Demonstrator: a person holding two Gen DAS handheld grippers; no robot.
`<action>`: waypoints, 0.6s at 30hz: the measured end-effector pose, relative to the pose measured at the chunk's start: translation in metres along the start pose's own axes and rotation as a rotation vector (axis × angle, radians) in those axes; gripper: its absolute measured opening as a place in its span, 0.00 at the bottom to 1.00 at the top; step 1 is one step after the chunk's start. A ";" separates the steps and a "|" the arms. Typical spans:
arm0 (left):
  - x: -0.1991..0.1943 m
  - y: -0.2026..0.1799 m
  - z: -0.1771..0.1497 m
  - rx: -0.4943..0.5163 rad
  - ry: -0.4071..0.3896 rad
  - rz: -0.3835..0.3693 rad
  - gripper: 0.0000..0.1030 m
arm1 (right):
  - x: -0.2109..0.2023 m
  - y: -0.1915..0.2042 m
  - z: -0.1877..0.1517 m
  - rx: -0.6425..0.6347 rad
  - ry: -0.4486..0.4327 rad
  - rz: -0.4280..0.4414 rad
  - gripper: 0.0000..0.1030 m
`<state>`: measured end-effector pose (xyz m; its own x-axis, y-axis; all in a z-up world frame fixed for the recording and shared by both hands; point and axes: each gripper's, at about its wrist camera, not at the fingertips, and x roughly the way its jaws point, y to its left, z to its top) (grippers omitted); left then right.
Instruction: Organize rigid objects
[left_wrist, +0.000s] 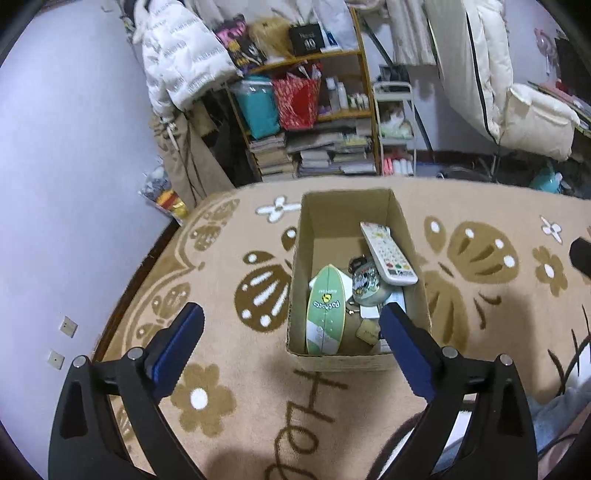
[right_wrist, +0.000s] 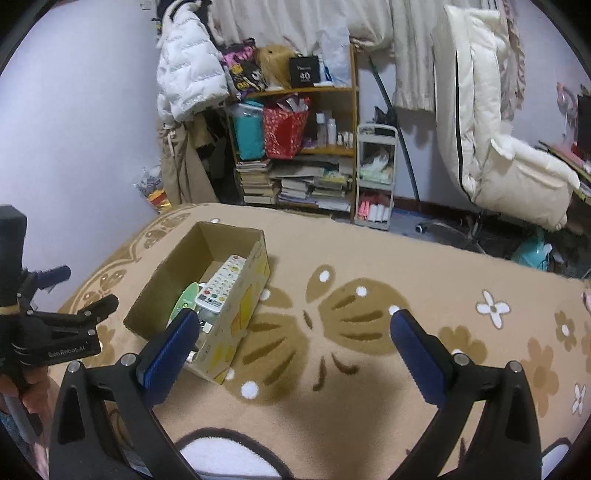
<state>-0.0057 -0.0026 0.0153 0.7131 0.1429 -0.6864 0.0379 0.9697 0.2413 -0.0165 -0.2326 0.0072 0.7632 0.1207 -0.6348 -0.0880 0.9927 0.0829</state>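
Now both wide and empty: left hand-held gripper (left_wrist: 291, 325), right hand-held gripper (right_wrist: 293, 328). Remote (left_wrist: 388, 254) leaning in box (left_wrist: 306, 240) on rug; could slide or tip if bumped.

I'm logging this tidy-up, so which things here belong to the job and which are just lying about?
Job:
- cardboard box on the rug
- white remote, leaning in the box
- green surfboard-shaped item
- round patterned item

Lying about:
- bookshelf
- white puffer jacket
- red bag
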 end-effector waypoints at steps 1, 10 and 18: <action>-0.007 0.001 -0.001 -0.011 -0.015 -0.001 0.93 | -0.004 0.001 -0.002 -0.001 -0.009 0.004 1.00; -0.042 0.003 -0.015 -0.035 -0.126 0.011 0.93 | -0.026 0.014 -0.019 -0.016 -0.088 0.042 1.00; -0.038 0.004 -0.030 -0.082 -0.137 0.014 0.93 | -0.030 0.007 -0.035 0.031 -0.123 0.033 1.00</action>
<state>-0.0531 0.0021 0.0219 0.8021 0.1338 -0.5821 -0.0260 0.9815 0.1898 -0.0624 -0.2294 -0.0003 0.8331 0.1497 -0.5325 -0.0961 0.9872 0.1273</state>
